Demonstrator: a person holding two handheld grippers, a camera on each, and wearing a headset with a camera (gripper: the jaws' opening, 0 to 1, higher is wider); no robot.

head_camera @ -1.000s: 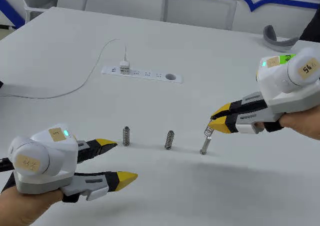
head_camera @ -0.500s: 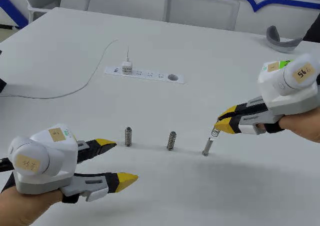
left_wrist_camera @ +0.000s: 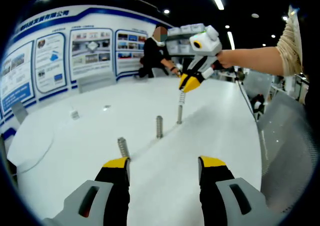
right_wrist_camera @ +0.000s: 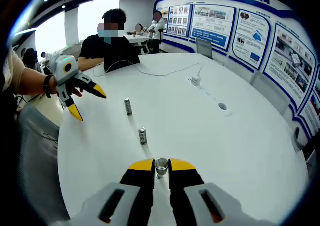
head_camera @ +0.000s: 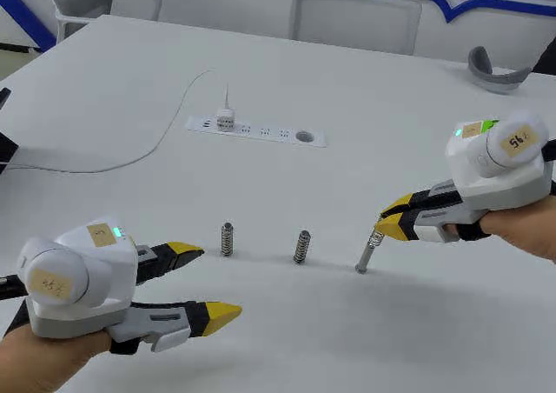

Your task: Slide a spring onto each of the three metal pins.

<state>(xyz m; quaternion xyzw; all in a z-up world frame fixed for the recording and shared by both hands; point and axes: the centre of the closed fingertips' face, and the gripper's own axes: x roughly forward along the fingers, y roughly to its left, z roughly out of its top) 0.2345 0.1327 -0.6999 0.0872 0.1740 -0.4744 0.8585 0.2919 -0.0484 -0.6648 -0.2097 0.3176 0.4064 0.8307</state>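
Three metal pins stand in a row on the white table [head_camera: 287, 341]. Springs sit over the left pin [head_camera: 227, 239] and the middle pin [head_camera: 301, 246]. The right pin [head_camera: 363, 258] leans slightly, and a small spring [head_camera: 375, 237] sits at its top. My right gripper [head_camera: 387, 220] is shut on that spring [right_wrist_camera: 161, 167], seen end-on between its yellow tips. My left gripper [head_camera: 207, 280] hovers open near the table's front left, holding nothing. In the left gripper view its tips [left_wrist_camera: 165, 162] face the pin row [left_wrist_camera: 159, 127], with the right gripper [left_wrist_camera: 190, 82] beyond.
A white power strip [head_camera: 256, 132] with a plug [head_camera: 226, 118] and a trailing cable [head_camera: 156, 136] lies behind the pins. A grey curved object [head_camera: 493, 69] rests at the far right edge. Chairs [head_camera: 352, 17] stand behind the table. A seated person [right_wrist_camera: 112, 43] is at the far side.
My right gripper has shifted slightly right and down with the spring, staying at the top of the right pin. The left gripper stays put and open. The head camera drifted.
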